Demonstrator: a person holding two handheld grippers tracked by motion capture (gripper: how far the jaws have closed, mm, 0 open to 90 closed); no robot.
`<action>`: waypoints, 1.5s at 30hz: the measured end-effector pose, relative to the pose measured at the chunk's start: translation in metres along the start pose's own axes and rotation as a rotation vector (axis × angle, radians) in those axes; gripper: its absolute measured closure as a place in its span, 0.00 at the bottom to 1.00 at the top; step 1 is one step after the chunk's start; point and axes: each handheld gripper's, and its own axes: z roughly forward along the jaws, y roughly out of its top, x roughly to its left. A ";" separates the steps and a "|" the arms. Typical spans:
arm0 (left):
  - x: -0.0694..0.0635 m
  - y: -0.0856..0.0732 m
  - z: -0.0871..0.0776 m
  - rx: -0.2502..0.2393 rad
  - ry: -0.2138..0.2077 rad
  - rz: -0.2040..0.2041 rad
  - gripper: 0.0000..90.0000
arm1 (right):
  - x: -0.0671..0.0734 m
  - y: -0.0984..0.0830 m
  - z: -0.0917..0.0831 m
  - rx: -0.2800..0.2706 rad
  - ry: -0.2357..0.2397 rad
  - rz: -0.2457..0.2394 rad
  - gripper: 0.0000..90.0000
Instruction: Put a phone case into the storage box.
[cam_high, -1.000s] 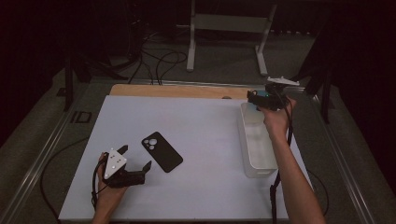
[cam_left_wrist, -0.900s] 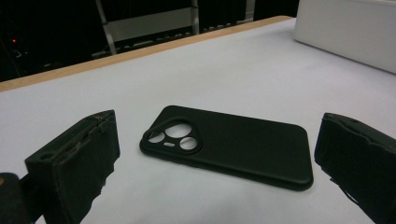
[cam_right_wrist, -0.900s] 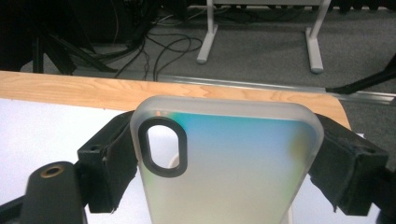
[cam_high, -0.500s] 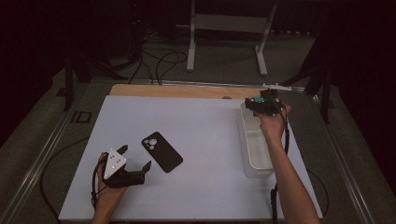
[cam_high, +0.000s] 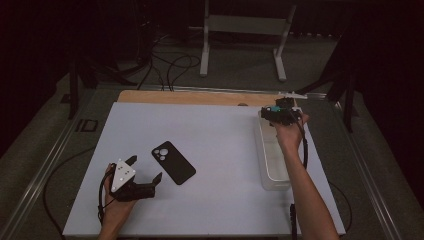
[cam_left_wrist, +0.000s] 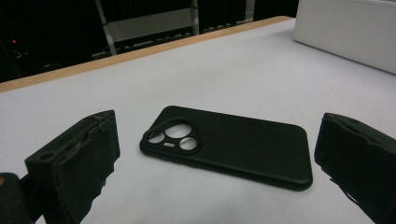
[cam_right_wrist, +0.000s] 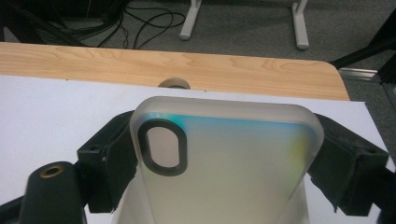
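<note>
Right claw (cam_right_wrist: 229, 163) is clamped across the sides of a frosted clear phone case (cam_right_wrist: 224, 163), held above the far end of the clear bin (cam_high: 272, 172) on the desk (cam_high: 220, 130). Left claw (cam_high: 145, 170) rests wide open, gripping nothing, just beside the black phone case (cam_left_wrist: 229, 144) lying flat.

On the table (cam_high: 215, 125), the black case (cam_high: 173, 162) lies at about 7 o'clock from centre. The left gripper (cam_high: 145, 175) sits just beside it at its 8 o'clock, the case before its jaws. The bin (cam_high: 270, 165) stands along the 3 o'clock edge. The right gripper (cam_high: 279, 114) holds a clear case (cam_right_wrist: 224, 163) over the bin's 12 o'clock end.
</note>
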 end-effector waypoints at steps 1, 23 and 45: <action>0.000 0.000 0.000 0.001 0.000 0.000 0.01 | 0.000 0.000 0.001 0.002 -0.001 -0.002 0.18; -0.001 0.000 0.001 0.005 -0.001 0.002 0.01 | -0.008 0.005 -0.002 -0.066 0.010 0.058 0.10; -0.001 0.000 0.001 0.006 -0.003 0.000 0.01 | 0.028 0.000 -0.041 -0.082 0.241 -0.099 0.10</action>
